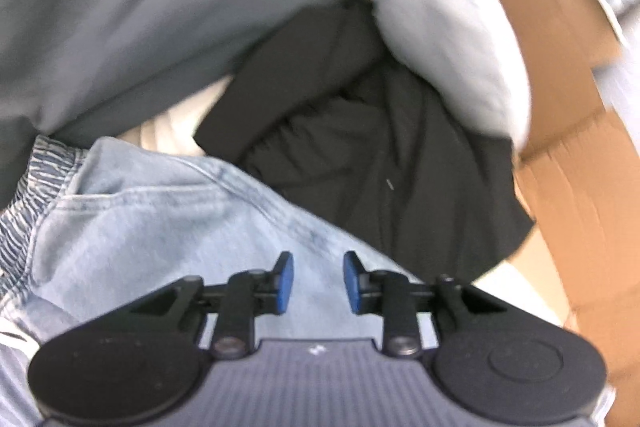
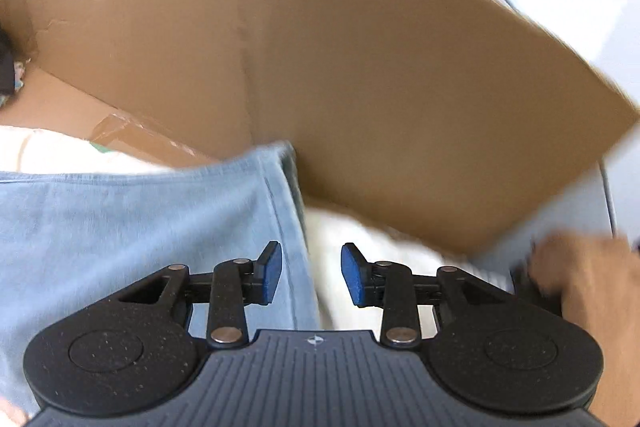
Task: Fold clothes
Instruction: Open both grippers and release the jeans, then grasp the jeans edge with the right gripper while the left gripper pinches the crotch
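Both jaws parted, gripping nothing. Jeans (image 1: 152,227) under my left gripper (image 1: 319,281): soft, heavy denim. I'd pinch waistband at 9 o'clock.

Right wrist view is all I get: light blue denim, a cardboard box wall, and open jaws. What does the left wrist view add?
Observer: The left gripper is open too, hanging over the light blue denim with nothing between its pads.
Reviewer: Any other clothes around?
Observer: Yes, a crumpled black garment lies just beyond the denim, against the cardboard box.
Reviewer: Only that one?
Observer: No. A grey-green cloth sits behind it to the left, and a pale grey one droops over the black garment.
Reviewer: Does the right gripper hold the denim?
Observer: No. The right gripper is open over the denim's edge.
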`<move>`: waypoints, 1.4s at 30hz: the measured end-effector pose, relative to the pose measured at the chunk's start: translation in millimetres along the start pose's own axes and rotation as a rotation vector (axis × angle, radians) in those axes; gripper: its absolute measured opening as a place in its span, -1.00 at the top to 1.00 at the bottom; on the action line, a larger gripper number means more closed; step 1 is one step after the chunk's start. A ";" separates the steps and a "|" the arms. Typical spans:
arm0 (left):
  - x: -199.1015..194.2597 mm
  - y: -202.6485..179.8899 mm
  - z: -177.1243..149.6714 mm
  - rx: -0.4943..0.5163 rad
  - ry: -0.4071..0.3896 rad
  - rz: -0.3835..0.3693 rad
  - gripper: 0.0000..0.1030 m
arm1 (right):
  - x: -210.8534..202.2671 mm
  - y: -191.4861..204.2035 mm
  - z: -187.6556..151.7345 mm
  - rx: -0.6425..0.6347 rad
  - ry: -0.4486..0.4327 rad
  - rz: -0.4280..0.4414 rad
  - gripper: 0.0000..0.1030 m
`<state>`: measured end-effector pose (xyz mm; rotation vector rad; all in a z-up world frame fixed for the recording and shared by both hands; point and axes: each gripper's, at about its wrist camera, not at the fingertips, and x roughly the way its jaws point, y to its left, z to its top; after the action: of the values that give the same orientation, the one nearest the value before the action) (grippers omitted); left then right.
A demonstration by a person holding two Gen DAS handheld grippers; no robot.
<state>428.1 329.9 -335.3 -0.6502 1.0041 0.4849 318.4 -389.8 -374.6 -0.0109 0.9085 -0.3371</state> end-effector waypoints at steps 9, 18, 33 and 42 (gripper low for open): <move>-59.2 -12.6 -35.0 0.125 0.026 -0.001 0.33 | -10.5 -22.4 -60.4 0.149 0.079 0.025 0.02; -90.7 -13.2 -85.3 0.281 0.068 -0.055 0.32 | 6.1 -25.4 -78.3 0.365 0.122 0.141 0.01; -75.1 1.5 -157.4 0.360 0.164 -0.036 0.25 | -7.6 -30.5 -64.2 0.376 0.083 0.152 0.83; -61.5 -1.2 -191.7 0.535 0.191 -0.001 -0.28 | -19.2 -30.6 -32.5 0.326 0.009 0.107 0.85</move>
<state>283.6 190.9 -353.1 -0.2176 1.2514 0.1382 273.7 -409.0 -375.3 0.3378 0.8508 -0.3824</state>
